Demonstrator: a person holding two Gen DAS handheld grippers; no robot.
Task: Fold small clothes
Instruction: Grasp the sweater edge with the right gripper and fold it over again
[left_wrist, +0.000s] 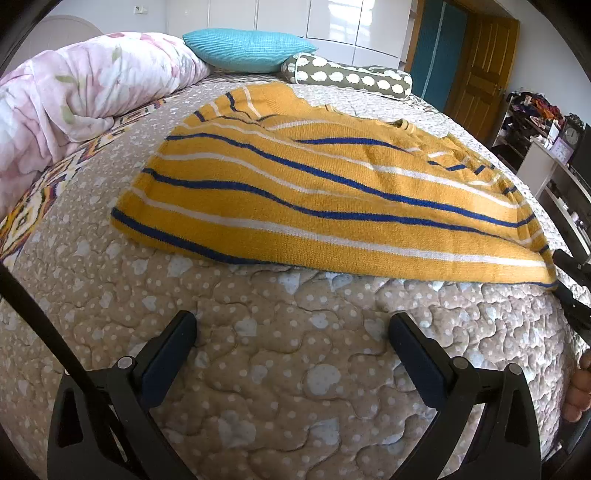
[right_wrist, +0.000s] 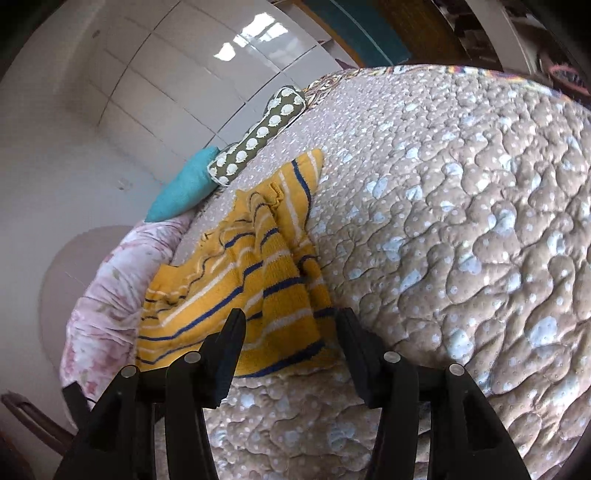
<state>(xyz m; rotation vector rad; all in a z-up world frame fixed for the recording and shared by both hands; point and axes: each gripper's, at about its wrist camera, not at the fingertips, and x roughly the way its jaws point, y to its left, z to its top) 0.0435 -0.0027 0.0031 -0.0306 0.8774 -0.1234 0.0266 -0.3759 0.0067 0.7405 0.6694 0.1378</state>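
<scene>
A small mustard-yellow sweater (left_wrist: 325, 192) with blue and white stripes lies spread on the quilted bed cover (left_wrist: 280, 376). My left gripper (left_wrist: 293, 328) is open and empty, a short way in front of the sweater's near hem. In the right wrist view the same sweater (right_wrist: 258, 291) lies rumpled, with a sleeve folded over. My right gripper (right_wrist: 291, 325) is open, its fingers on either side of the sweater's near corner, not closed on it. The right gripper's black fingers (left_wrist: 570, 280) also show at the sweater's right corner in the left wrist view.
A pink floral duvet (left_wrist: 85, 92) is piled at the left. A teal pillow (left_wrist: 247, 48) and a dotted bolster (left_wrist: 351, 75) lie at the head of the bed. Shelves with clutter (left_wrist: 543, 133) stand off the right side.
</scene>
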